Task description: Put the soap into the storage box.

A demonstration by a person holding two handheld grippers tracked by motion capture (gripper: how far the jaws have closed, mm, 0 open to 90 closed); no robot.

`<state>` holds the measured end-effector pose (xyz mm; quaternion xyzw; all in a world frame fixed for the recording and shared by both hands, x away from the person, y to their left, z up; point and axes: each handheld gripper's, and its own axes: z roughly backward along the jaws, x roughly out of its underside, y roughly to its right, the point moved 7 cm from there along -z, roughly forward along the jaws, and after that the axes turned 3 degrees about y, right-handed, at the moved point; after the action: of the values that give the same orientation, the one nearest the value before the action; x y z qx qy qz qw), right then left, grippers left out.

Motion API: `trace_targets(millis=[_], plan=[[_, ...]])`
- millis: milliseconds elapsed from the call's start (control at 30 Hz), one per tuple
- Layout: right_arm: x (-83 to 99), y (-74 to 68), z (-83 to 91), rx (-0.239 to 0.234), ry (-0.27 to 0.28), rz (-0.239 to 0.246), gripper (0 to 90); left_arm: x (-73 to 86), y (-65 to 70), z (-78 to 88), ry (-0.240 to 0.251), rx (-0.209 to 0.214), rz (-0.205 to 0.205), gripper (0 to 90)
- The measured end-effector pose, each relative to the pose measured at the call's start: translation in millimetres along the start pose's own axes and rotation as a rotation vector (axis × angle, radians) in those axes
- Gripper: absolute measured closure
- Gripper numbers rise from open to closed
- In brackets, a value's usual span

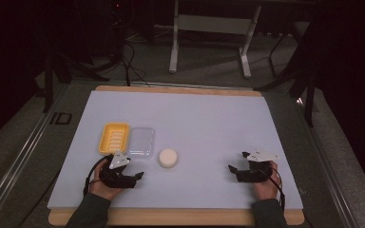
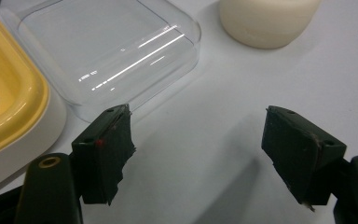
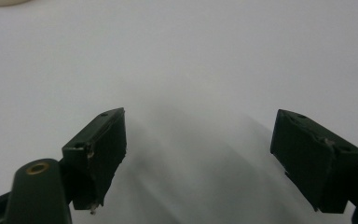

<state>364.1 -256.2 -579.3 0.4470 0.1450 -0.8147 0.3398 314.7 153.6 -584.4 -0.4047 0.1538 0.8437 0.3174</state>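
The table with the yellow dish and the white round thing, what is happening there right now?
A person sits at the table with a two-jaw gripper in each hand. Both grippers are open and hold nothing. The left gripper points toward a clear plastic lid, which lies beside a yellow soap dish, with a round white soap bar just to the side. The right gripper hovers over bare table further away. Nothing has been picked up yet.
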Motion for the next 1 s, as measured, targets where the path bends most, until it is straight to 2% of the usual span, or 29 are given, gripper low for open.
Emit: trace_targets(millis=[133,367,567,767,800,967,1000], plan=[[-0.1,0.2,0.4,-0.002,0.004,0.003,18.0,-1.6,1.5,0.2,0.004,0.001,-0.014,27.4],[-0.2,0.4,0.5,-0.003,0.006,-0.001,18.0,-2.5,-0.6,-0.7,-0.002,0.008,-0.015,28.3],[-0.3,0.1,1.0,0.002,0.008,0.000,18.0,-3.9,3.6,-2.0,-0.009,0.055,-0.012,30.0],[-0.6,0.3,1.8,0.006,0.015,-0.001,18.0,-13.7,9.2,-0.5,-0.018,0.075,-0.053,29.7],[-0.6,0.4,1.9,0.007,0.018,0.000,18.0,-17.6,10.8,-0.1,-0.019,0.090,-0.063,29.7],[-0.9,0.9,2.5,0.008,0.025,0.001,17.9,-22.7,12.9,-3.6,-0.051,0.113,-0.102,28.7],[-0.9,0.8,2.5,0.009,0.025,0.001,17.9,-26.5,14.6,-6.1,-0.068,0.119,-0.121,28.3]])
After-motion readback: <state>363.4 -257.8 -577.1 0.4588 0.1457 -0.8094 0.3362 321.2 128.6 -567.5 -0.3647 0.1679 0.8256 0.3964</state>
